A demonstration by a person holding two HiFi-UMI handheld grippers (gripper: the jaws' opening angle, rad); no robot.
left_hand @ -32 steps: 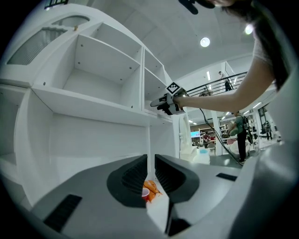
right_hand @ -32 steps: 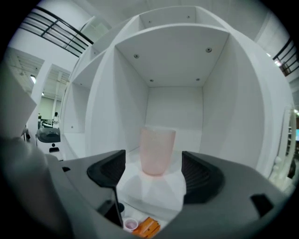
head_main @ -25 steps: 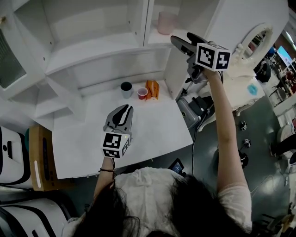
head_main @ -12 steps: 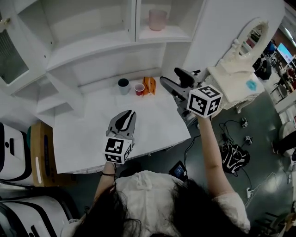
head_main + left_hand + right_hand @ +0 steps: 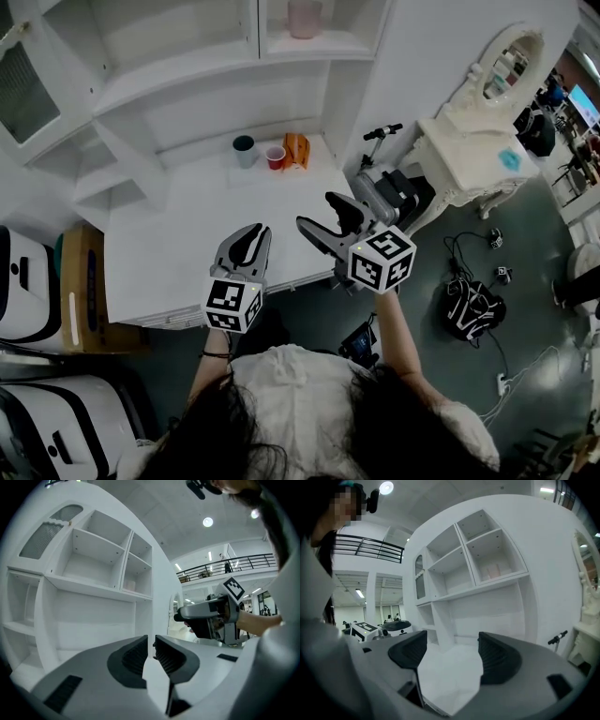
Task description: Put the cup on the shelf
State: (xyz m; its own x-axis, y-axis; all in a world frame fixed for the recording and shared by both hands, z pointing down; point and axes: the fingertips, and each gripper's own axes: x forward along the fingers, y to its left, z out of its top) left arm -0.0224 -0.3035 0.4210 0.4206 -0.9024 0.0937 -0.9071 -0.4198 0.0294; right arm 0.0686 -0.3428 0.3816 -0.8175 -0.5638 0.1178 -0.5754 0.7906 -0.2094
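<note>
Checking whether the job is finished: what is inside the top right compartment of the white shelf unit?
A pale pink cup stands on its board. The head view crops the space above it, so nothing more can be told.

I can read no word, number or brand anywhere. The only printed marks are black-and-white square patterns. They sit on the marker cube [image 5: 232,305] of my left gripper [image 5: 251,232], lower middle of the head view, and on the other cube [image 5: 382,260] of my right gripper [image 5: 319,212] beside it. They spell nothing.
</note>
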